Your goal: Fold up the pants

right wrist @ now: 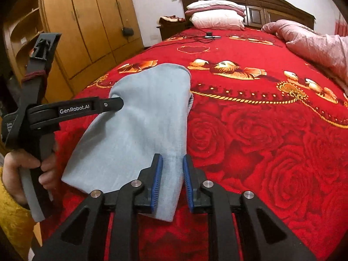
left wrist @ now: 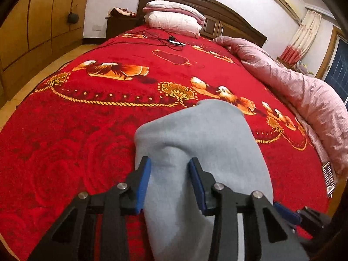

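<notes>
**Q:** Left gripper (left wrist: 169, 182) first: what is it doing?

**R:** In the left wrist view its blue pads (left wrist: 143, 184) stand wide apart, with the pants (left wrist: 202, 143) lying between them and closed on nothing. The grey cloth runs from 6 o'clock, under the jaws, up toward 1 o'clock on the red bedspread (left wrist: 87, 130). Its long axis lies nearly along the fingers.

**Q:** Any writing there?

**R:** None I can read.

**Q:** And the right wrist view?

**R:** Right gripper (right wrist: 173, 182) is narrower but also parted, straddling the pants' near right edge (right wrist: 174, 174) without pinching it. From here the cloth stretches from 6 toward 11 o'clock. The left gripper comes in from 9 o'clock, held by a hand (right wrist: 19, 169), its tip over the cloth's left edge.

**Q:** Labels?

**R:** "GenRobot.AI" in white on that gripper's arm (right wrist: 75, 109).

**Q:** Which is nearer the fold?

**R:** My judgement: both sit at the near end, the right at the corner.
</notes>
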Demonstrator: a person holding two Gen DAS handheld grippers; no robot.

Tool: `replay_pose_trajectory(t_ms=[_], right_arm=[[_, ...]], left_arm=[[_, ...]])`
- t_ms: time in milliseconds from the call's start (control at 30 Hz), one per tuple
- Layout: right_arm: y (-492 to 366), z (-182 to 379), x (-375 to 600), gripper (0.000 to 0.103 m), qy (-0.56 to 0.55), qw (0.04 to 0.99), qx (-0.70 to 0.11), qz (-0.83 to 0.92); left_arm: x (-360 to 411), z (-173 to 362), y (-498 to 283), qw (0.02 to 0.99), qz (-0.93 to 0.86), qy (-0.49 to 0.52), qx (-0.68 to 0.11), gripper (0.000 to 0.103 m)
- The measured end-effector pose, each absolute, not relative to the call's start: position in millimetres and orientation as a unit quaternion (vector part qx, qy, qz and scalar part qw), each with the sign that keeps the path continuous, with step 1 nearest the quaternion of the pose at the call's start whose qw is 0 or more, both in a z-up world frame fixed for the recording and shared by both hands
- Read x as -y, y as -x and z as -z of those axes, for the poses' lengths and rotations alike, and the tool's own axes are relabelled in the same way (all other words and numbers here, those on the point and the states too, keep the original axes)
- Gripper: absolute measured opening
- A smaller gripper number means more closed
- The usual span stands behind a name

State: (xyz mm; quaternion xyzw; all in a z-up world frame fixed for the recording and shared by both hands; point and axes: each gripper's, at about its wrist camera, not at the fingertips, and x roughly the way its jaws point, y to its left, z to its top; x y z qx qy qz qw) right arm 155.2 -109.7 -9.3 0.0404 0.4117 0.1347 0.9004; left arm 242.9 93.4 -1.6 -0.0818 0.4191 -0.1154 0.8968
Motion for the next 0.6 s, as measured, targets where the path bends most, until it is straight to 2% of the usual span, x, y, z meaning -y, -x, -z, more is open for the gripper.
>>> replay_pose_trajectory(t_ms=[267, 333, 400, 500, 600], right_arm=[[-148, -5, 115, 0.024, -0.060, 0.896, -0.415, -0.145], [-142, -10, 114, 0.026, -0.054, 0.898, -0.411, -0.149], [-133, -16, 113, 0.037, -0.040, 0.901, -0.403, -0.153], [-121, -23, 111, 0.051, -0.013, 0.905, -0.399, -0.149], [-110, -27, 112, 0.054, 0.004, 0.908, -0.391, -0.147]], left_arm=[[-105, -16, -205, 0.890, 0.092, 0.102, -0.435, 0.040], [-106, -18, -190, 0.887, 0.081, 0.101, -0.443, 0.047], [-107, -21, -173, 0.887, 0.069, 0.101, -0.445, 0.061], [-105, -24, -150, 0.889, 0.061, 0.098, -0.444, 0.071], [-99, -27, -132, 0.890, 0.054, 0.088, -0.445, 0.074]])
